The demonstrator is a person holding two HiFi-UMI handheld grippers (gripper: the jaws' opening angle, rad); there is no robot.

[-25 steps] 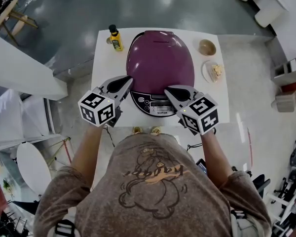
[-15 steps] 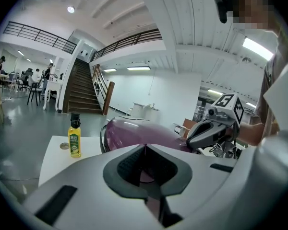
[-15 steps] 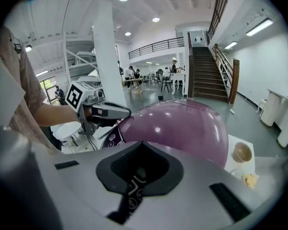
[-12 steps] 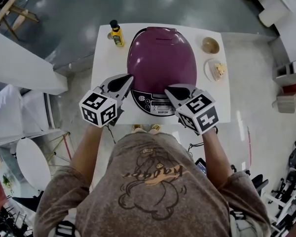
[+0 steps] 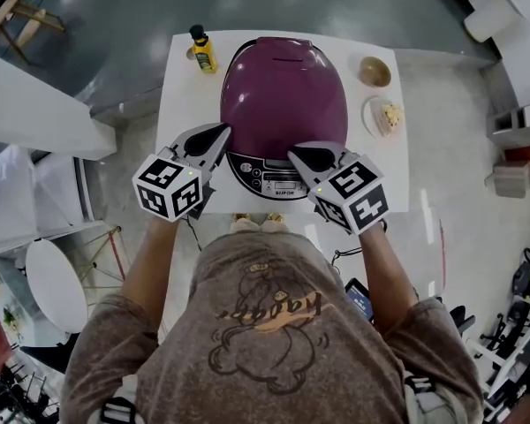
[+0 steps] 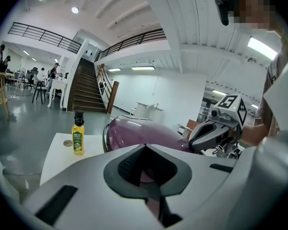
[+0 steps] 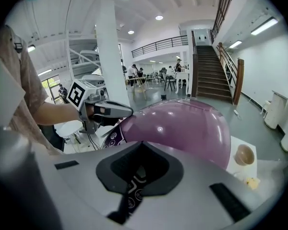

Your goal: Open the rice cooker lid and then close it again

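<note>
The rice cooker lid (image 5: pixel 283 91) is gleaming, smooth glossy purple, throwing back the ceiling lights. The table (image 5: pixel 181 104) is looking matt white. The left gripper (image 5: pixel 224 131) and right gripper (image 5: pixel 293 155) are showing smooth matt grey plastic.

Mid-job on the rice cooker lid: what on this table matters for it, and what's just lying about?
For the job:
- rice cooker lid, closed
- left gripper and right gripper, both shut and empty, near the cooker's front

Lying about:
- oil bottle
- small bowl
- plate
All on the table beside the cooker.
</note>
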